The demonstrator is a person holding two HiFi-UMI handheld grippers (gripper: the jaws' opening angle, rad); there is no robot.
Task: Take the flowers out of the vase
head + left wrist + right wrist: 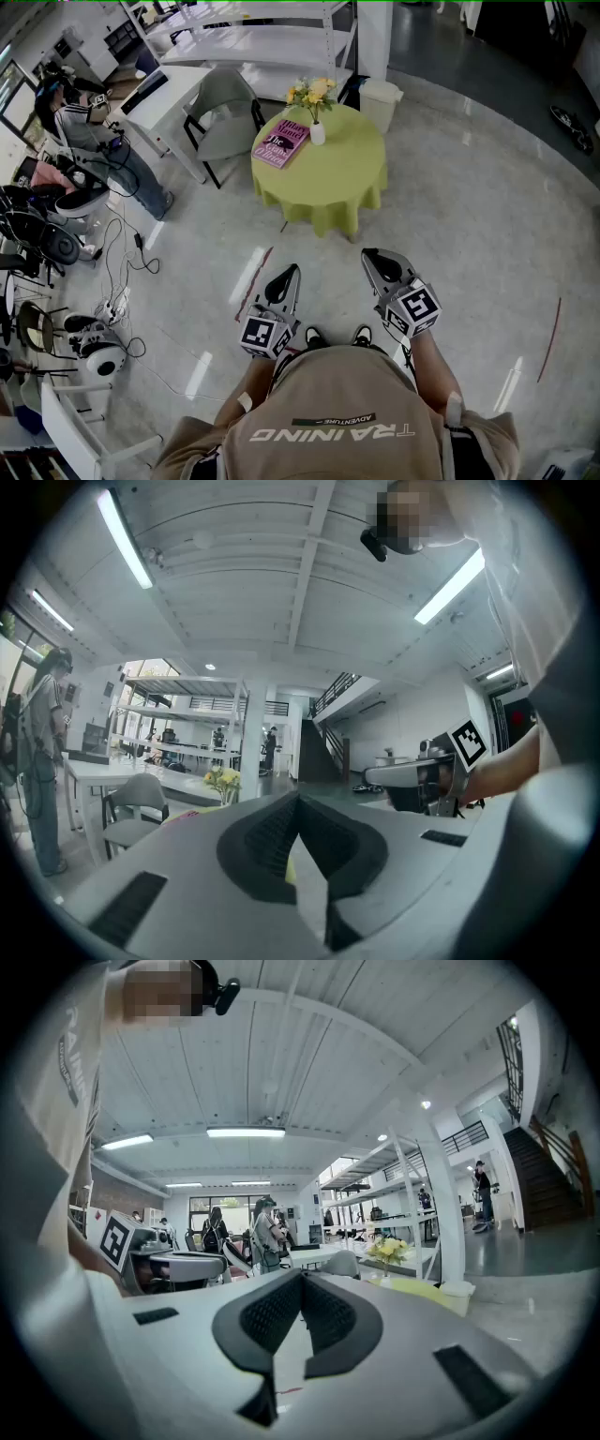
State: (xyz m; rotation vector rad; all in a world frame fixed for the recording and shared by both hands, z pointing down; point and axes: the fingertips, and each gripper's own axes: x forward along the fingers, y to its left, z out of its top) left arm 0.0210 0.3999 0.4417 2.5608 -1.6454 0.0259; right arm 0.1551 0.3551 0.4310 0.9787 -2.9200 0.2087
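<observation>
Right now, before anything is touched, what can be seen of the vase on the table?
The vase is small, white and smooth-looking, perhaps ceramic. It stands upright near the far edge of the round table with a yellow-green cloth, holding yellow flowers with green leaves. A pink book lies close beside it, left in the head view; contact cannot be told.

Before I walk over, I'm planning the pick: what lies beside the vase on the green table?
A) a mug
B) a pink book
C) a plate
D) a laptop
B: in the head view a pink book lies flat on the green table next to the white vase holding the yellow flowers.
</observation>
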